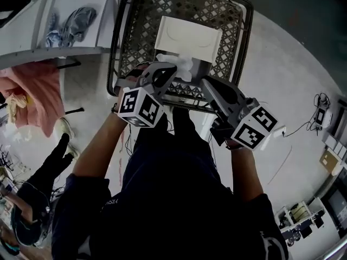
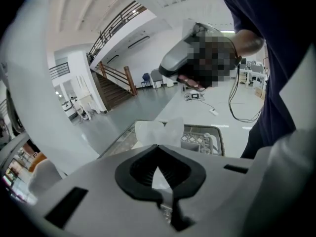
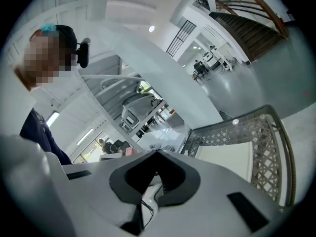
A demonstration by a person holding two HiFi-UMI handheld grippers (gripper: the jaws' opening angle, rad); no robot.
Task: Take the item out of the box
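A white flat box lies inside a grey lattice basket. A crumpled white tissue sticks up from the box's near edge. My left gripper has its tips at this tissue, and in the left gripper view the left gripper is shut with the tissue bunched right at its tips. My right gripper hovers over the basket's near rim, just right of the tissue. In the right gripper view the right gripper is shut and holds nothing, with the box ahead to the right.
A white shelf with crumpled clothing stands left of the basket, with a pink cloth below it. Another person stands at lower left. Cables and small equipment lie on the floor at right.
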